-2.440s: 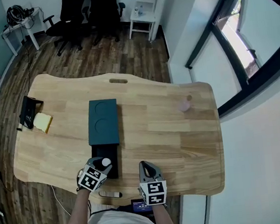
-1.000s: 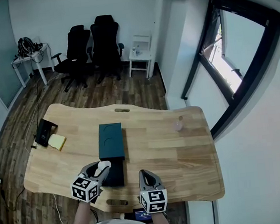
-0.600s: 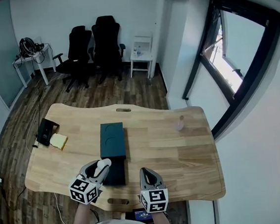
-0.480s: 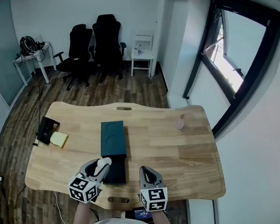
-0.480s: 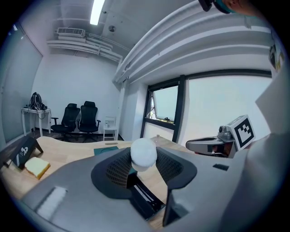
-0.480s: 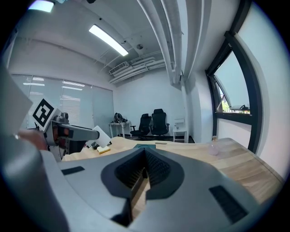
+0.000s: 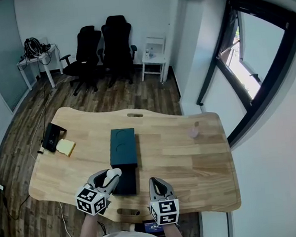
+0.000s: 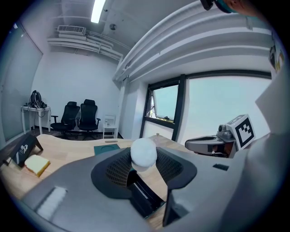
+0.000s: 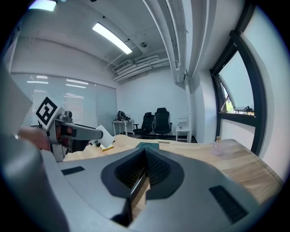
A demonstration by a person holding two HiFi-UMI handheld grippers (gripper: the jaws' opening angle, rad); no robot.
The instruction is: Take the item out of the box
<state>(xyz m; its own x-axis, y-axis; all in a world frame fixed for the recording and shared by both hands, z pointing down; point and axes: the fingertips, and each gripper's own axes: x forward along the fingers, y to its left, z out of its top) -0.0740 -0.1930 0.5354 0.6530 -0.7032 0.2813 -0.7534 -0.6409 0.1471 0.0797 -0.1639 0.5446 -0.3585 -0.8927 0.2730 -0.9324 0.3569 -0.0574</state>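
My left gripper (image 7: 111, 177) is shut on a small white rounded item (image 7: 114, 172), which it holds just above the open black box base (image 7: 126, 184) near the table's front edge. In the left gripper view the white item (image 8: 144, 152) sits pinched between the jaw tips, with the black box (image 8: 146, 200) below it. The dark teal lid (image 7: 122, 147) lies flat on the table just beyond the base. To the right of the box, my right gripper (image 7: 156, 183) hovers shut and empty; its jaws (image 9: 144, 158) meet in a closed line.
On the wooden table (image 7: 184, 159), a yellow pad (image 7: 66, 147) and a black device (image 7: 51, 137) lie at the far left. A small pinkish bottle (image 7: 194, 132) stands at the far right. Black office chairs (image 7: 104, 51) stand beyond the table.
The head view has shifted slightly. The left gripper keeps the white item over the black box at about the same height, and the right gripper has stayed where it was.
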